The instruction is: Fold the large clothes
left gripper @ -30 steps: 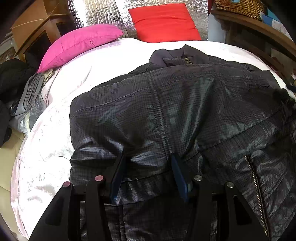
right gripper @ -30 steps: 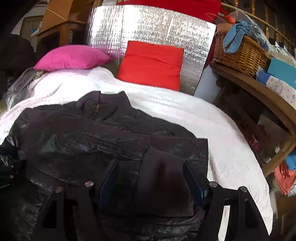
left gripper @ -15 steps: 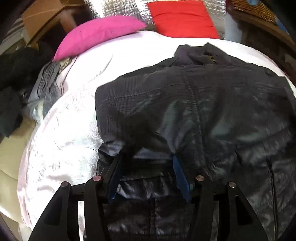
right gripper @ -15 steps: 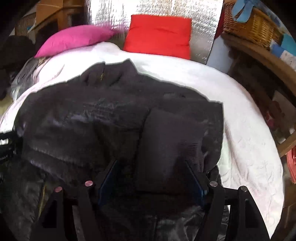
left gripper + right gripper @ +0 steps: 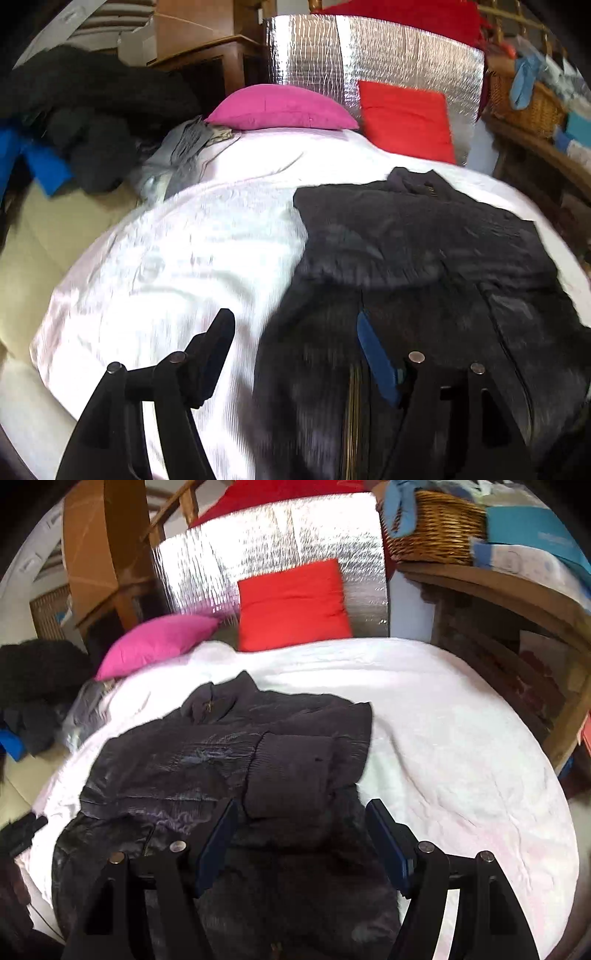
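A large dark quilted jacket lies on the white bedspread, collar toward the pillows, its lower part folded up. My left gripper hovers over the jacket's left edge. Its jaws are opening, and cloth lies beneath them without being pinched. In the right wrist view the jacket shows a ribbed cuff of a sleeve folded across it. My right gripper stands open just short of that cuff, above the dark fabric, its pads pressing on nothing.
At the head of the bed are a pink pillow, a red cushion and a silver foil panel. Dark clothes are piled at the left. A wooden shelf with a wicker basket runs along the right.
The left gripper let go of the jacket fold, opened wider and drew back to the left. The right gripper also pulled back from the cuff, staying wide. Both views show more of the bed.
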